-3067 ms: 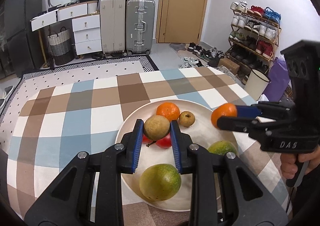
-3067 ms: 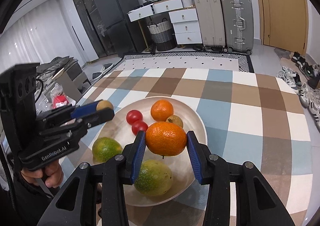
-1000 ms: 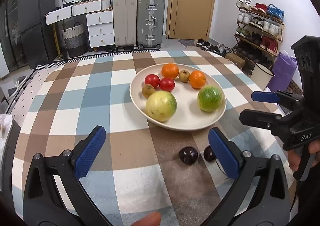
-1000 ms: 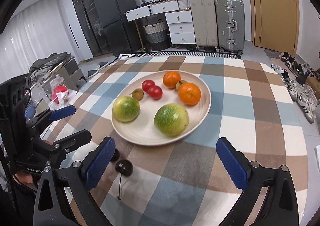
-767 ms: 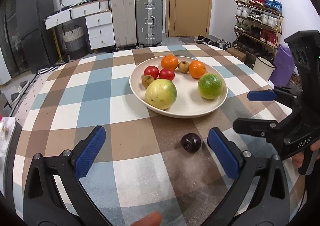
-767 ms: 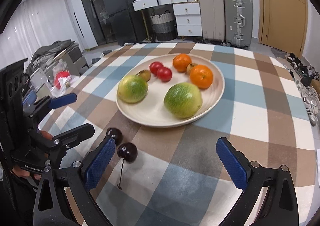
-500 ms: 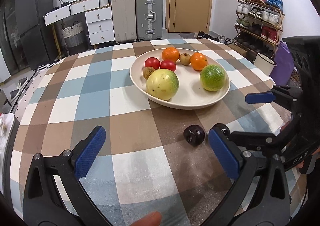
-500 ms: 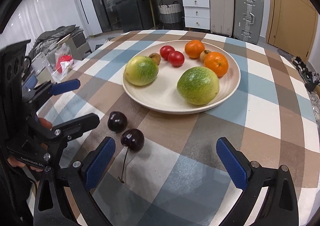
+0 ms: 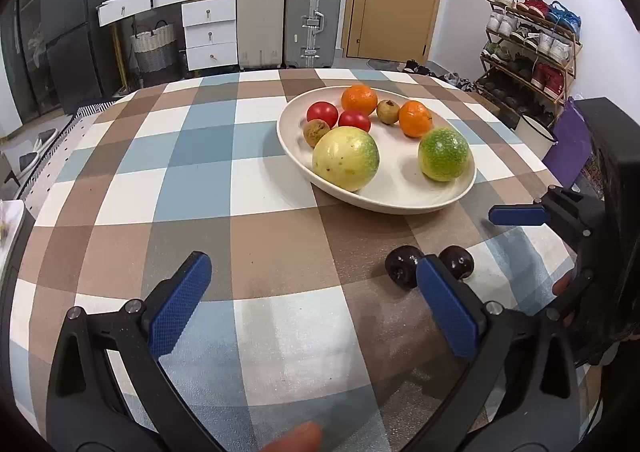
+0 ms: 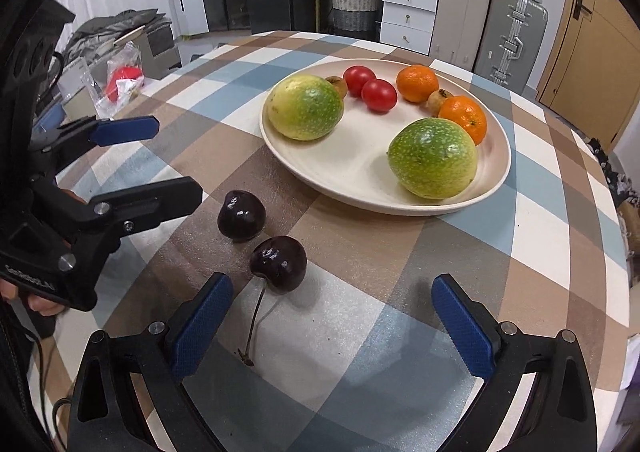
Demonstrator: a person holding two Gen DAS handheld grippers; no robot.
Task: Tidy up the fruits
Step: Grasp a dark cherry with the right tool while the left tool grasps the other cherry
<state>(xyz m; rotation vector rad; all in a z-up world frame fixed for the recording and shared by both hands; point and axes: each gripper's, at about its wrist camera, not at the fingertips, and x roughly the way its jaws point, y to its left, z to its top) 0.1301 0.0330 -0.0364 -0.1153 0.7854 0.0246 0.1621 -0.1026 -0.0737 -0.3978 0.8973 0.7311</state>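
Both grippers are spread wide and empty. The right gripper (image 10: 330, 316) hovers just short of the stemmed cherry (image 10: 279, 263); the left gripper (image 9: 312, 292) is near the second cherry (image 10: 241, 215). Both cherries lie on the tablecloth just before the plate (image 10: 352, 171). Best to pinch each cherry's body, not its stem, and lift over the rim into the plate's bare middle.

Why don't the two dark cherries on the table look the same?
The nearer cherry has a long thin stem trailing toward the camera; the farther cherry shows no stem. The nearer one lies by a white square, the farther one on brown. Both are dark, shiny, and off the plate.
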